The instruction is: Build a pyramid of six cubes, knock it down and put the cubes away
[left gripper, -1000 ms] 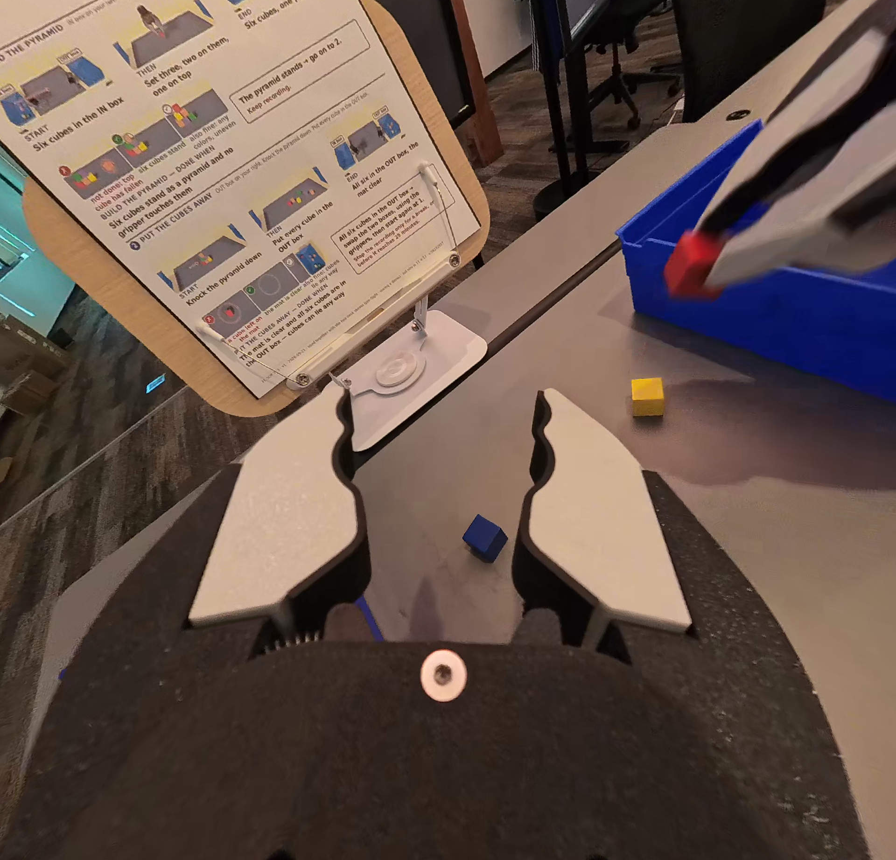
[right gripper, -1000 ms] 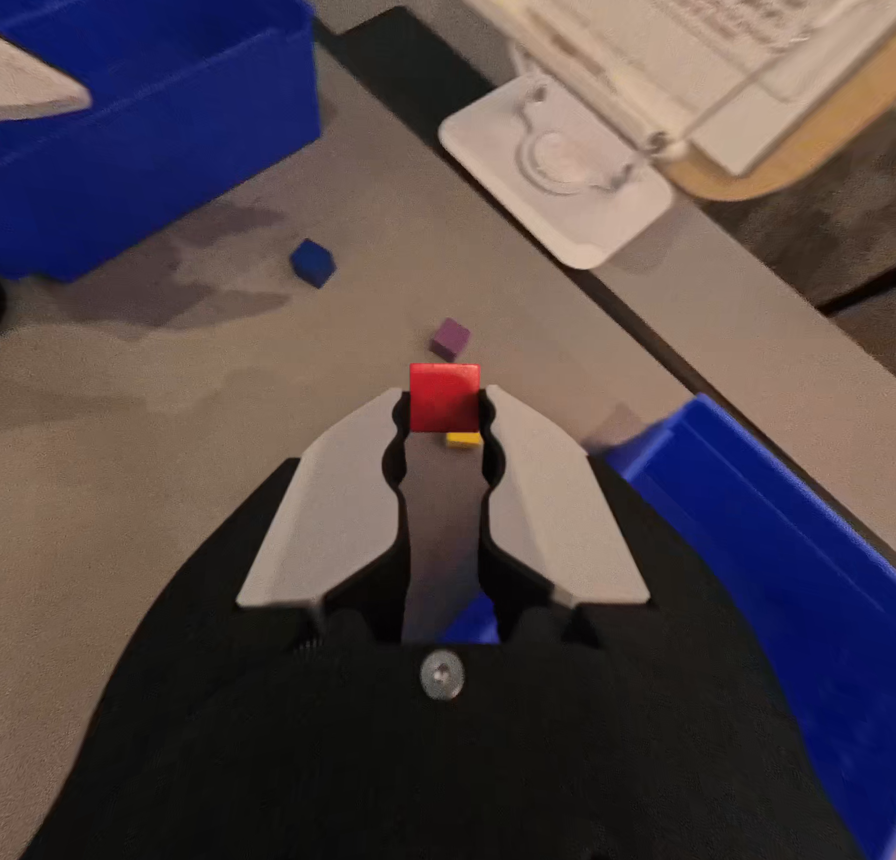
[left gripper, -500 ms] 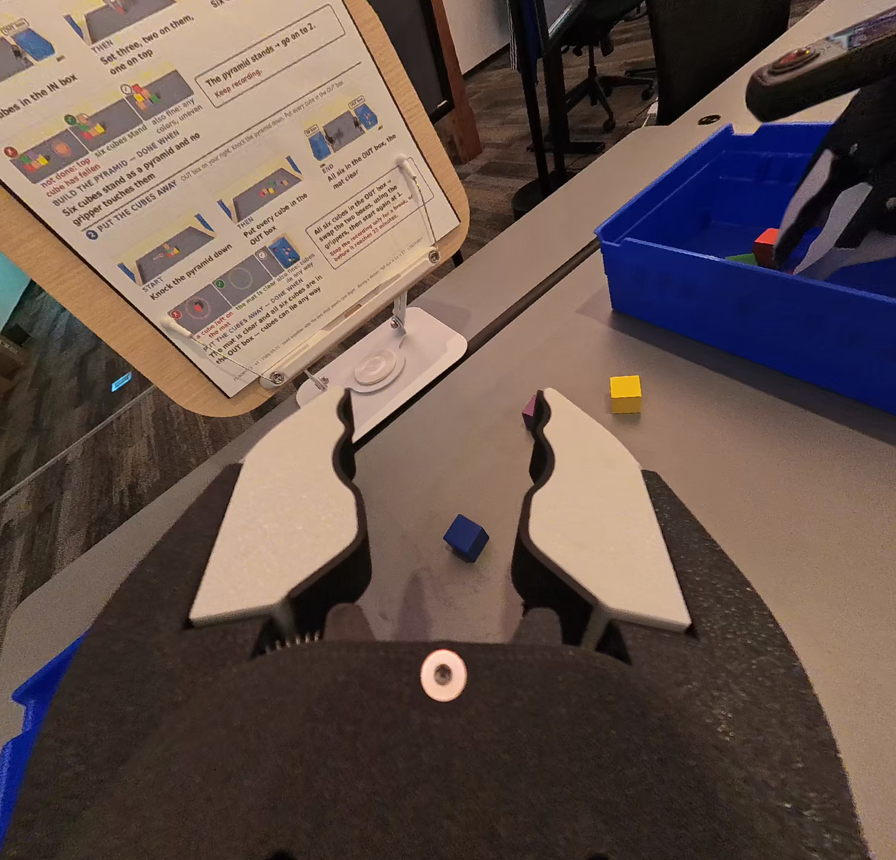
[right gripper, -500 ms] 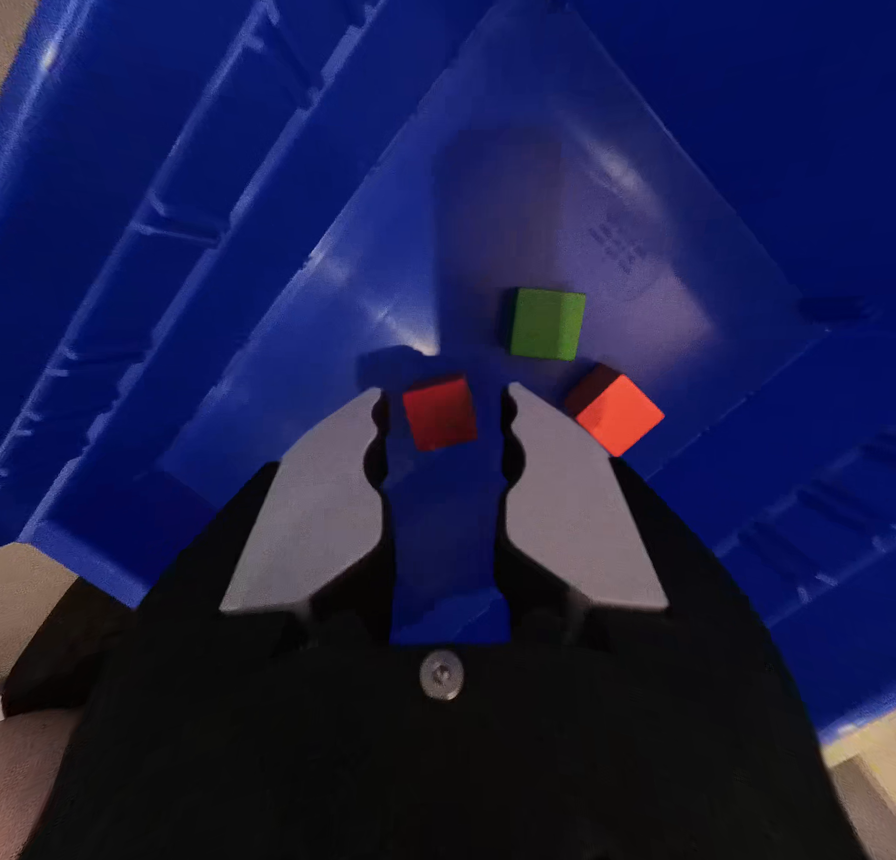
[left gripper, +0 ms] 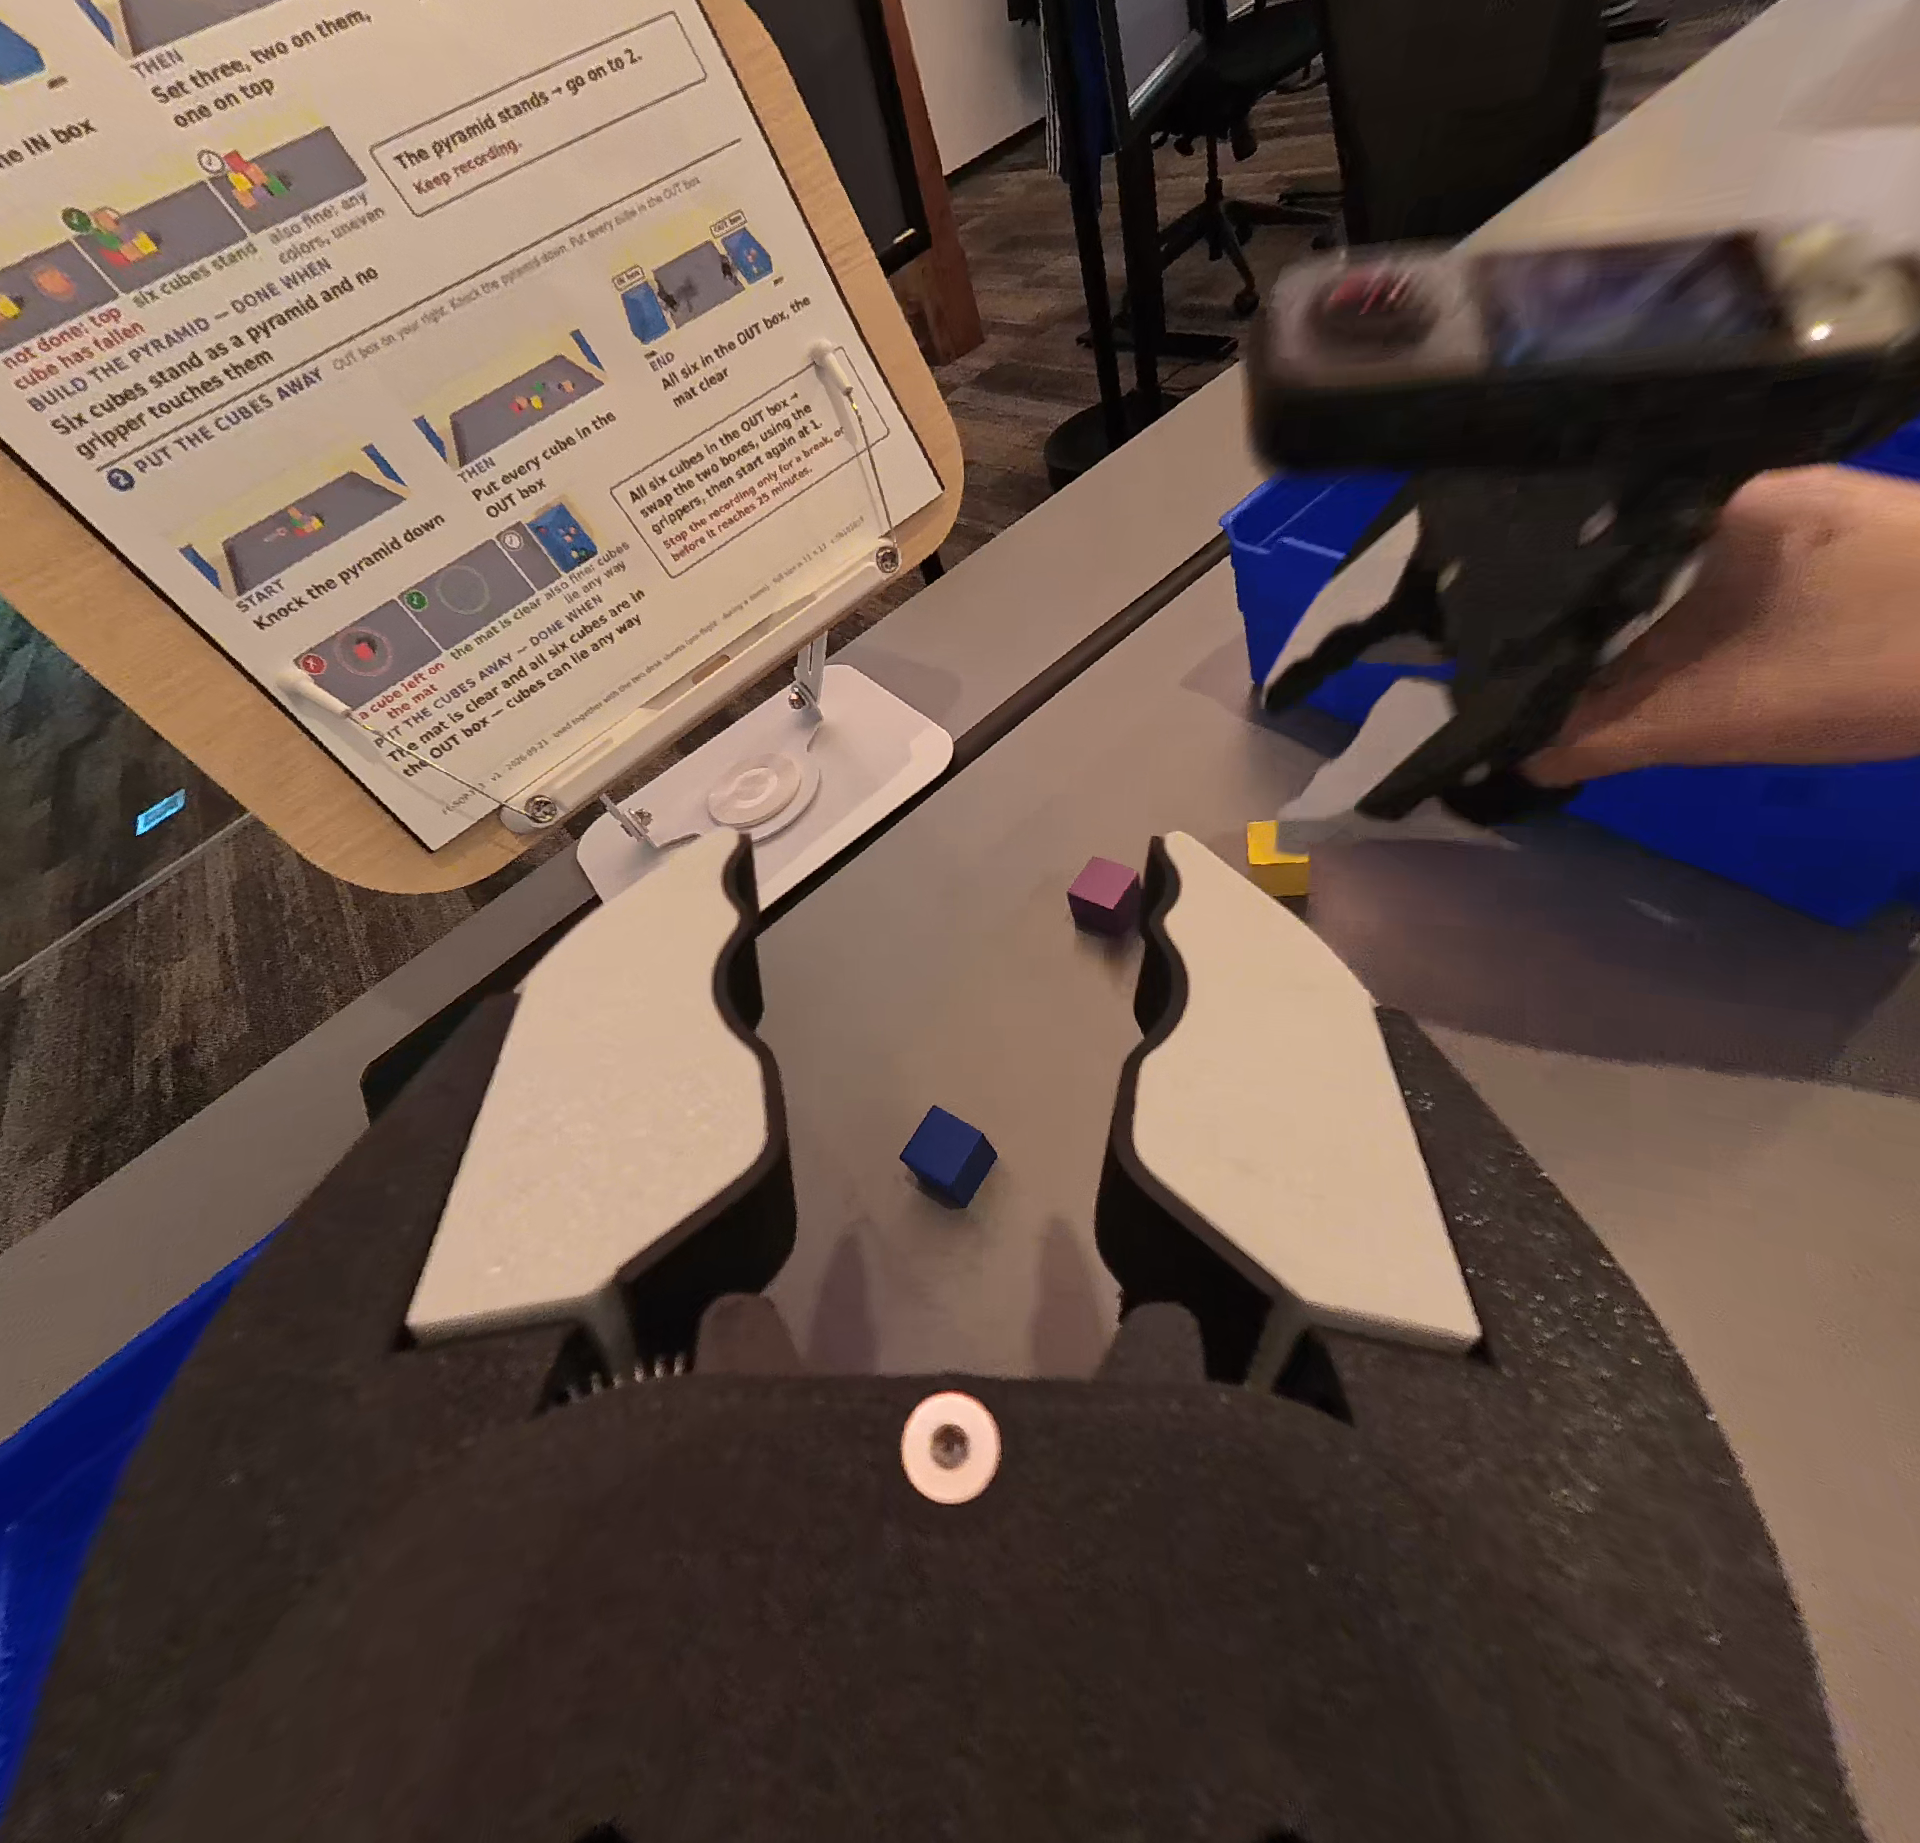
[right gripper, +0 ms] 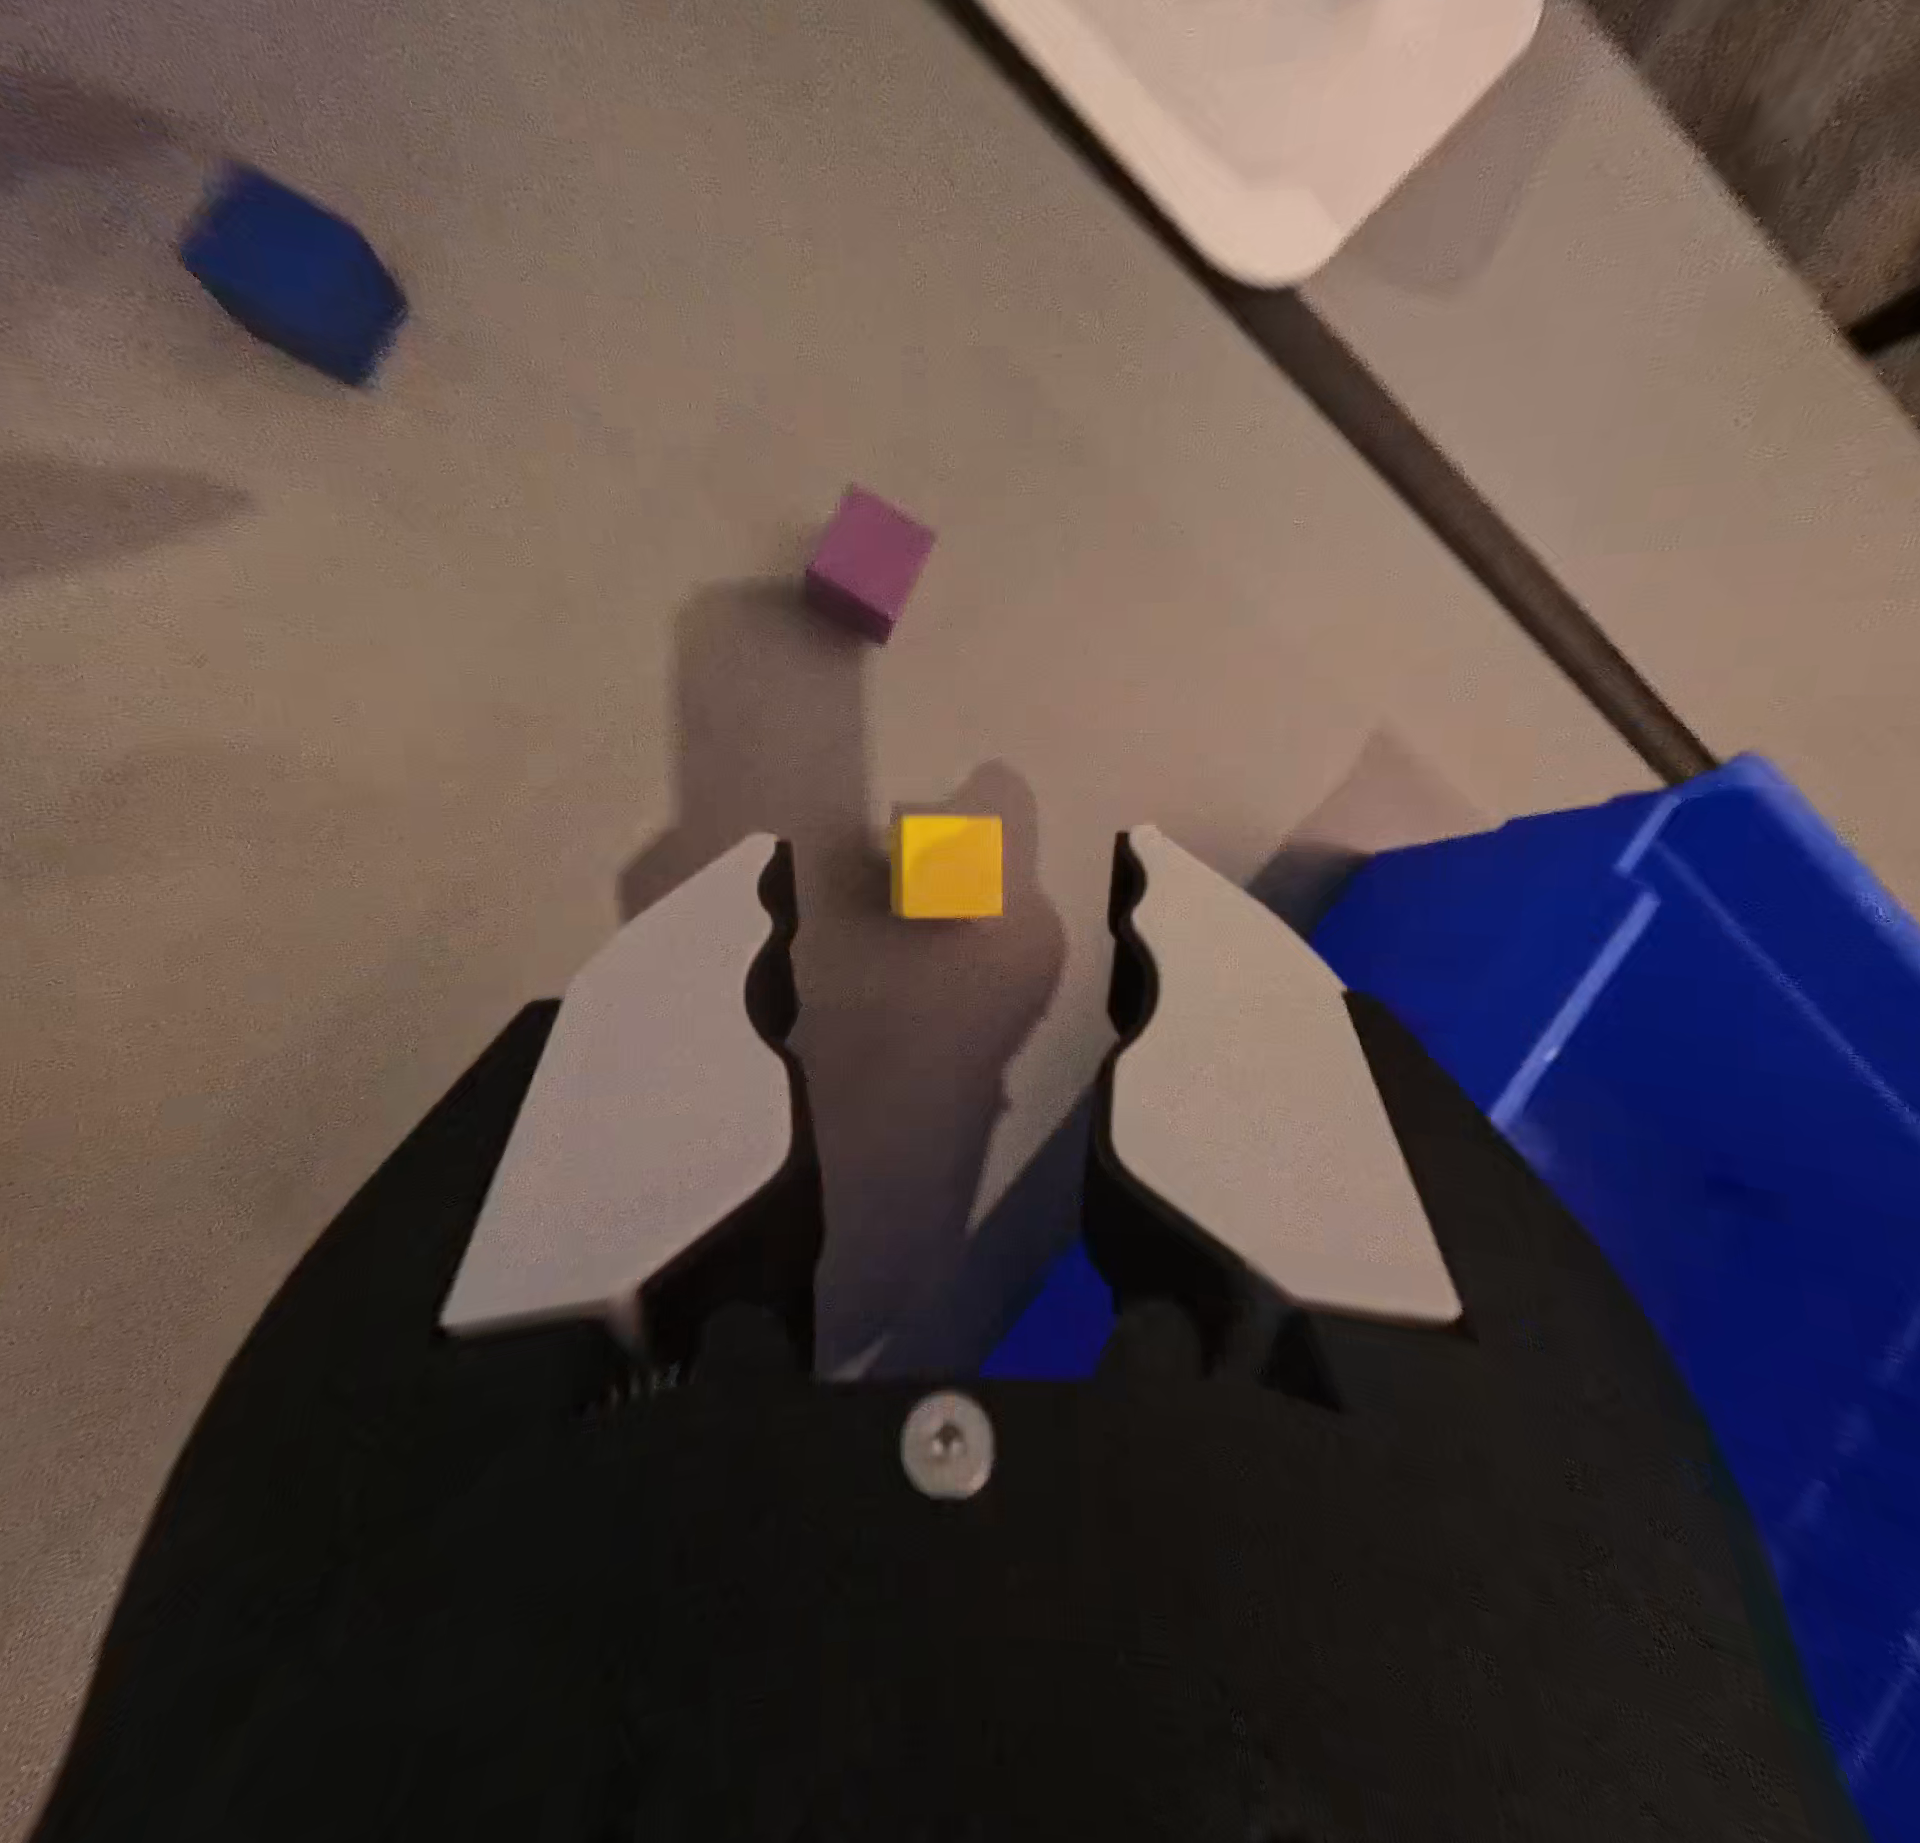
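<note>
Three cubes lie on the grey mat [left gripper: 935, 1014]: a blue cube [left gripper: 948, 1156], a purple cube [left gripper: 1103, 892] and a yellow cube [left gripper: 1276, 855]. My left gripper [left gripper: 948, 853] is open and empty, above the mat, with the blue cube seen between its fingers. My right gripper [right gripper: 948, 856] is open and empty, its tips on either side of the yellow cube [right gripper: 950, 866], not touching it. The purple cube [right gripper: 871, 561] and the blue cube [right gripper: 293, 272] lie beyond it. The right gripper also shows in the left wrist view [left gripper: 1283, 765], held by a hand.
A blue bin [left gripper: 1766, 837] stands at the mat's right side; it also shows in the right wrist view [right gripper: 1662, 1066]. An instruction board [left gripper: 416, 339] on a white stand [left gripper: 769, 785] is at the back. Another blue bin's edge [left gripper: 62, 1481] is at lower left. Office chairs stand beyond the table.
My right gripper carried a red cube into the blue bin, released it beside a green and an orange cube, then moved out to the yellow cube. The left gripper stayed open over the blue cube.
</note>
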Available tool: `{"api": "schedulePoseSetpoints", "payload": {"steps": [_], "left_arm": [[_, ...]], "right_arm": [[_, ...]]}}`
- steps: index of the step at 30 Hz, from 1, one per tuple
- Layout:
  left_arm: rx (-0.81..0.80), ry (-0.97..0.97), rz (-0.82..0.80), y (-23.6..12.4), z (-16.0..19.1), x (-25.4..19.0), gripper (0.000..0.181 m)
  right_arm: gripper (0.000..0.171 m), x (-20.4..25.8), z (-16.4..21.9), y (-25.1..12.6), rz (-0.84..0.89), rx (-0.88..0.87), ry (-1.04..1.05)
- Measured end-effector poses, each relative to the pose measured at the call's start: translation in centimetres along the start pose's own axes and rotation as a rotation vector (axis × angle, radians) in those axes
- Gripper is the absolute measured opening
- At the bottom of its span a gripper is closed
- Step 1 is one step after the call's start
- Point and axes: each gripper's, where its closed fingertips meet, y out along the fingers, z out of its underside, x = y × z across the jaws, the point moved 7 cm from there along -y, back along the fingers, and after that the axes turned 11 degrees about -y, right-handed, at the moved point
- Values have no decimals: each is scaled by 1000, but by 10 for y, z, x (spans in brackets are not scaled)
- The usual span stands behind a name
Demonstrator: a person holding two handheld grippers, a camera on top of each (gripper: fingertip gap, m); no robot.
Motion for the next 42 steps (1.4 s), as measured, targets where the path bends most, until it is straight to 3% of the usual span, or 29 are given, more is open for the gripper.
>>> {"api": "schedulePoseSetpoints", "payload": {"steps": [3,8,10,11,13,16,19,22,25,29,33,38,42], "left_arm": [[-9,7,13,-1,-2,-3,71],[3,7,26,1,0,-3,71],[9,6,31,2,1,-4,71],[8,8,29,3,1,-4,71],[11,11,32,4,1,-5,71],[20,14,32,5,3,-5,71],[14,13,32,3,1,-5,71],[1,8,37,0,-1,-6,71],[5,10,37,1,0,-6,71],[24,17,44,5,3,-10,71],[33,28,48,7,5,-13,71],[34,27,44,8,5,-11,71],[27,18,30,7,3,-5,71]], "right_arm": [[59,8,14,27,-12,160,3],[58,7,22,49,107,283,-79],[49,6,27,56,80,301,-63],[34,8,29,57,40,305,-51],[28,13,24,50,-24,274,-51],[28,19,3,11,-155,102,-54],[28,1,-10,-63,-163,-137,-53],[28,-34,20,-120,-104,-219,38],[28,-74,84,-127,-37,-39,165],[28,-100,174,-84,-77,455,307],[29,-104,207,-42,-198,607,353],[46,-123,198,-46,-90,516,460],[48,-118,128,-83,78,211,319]]}}
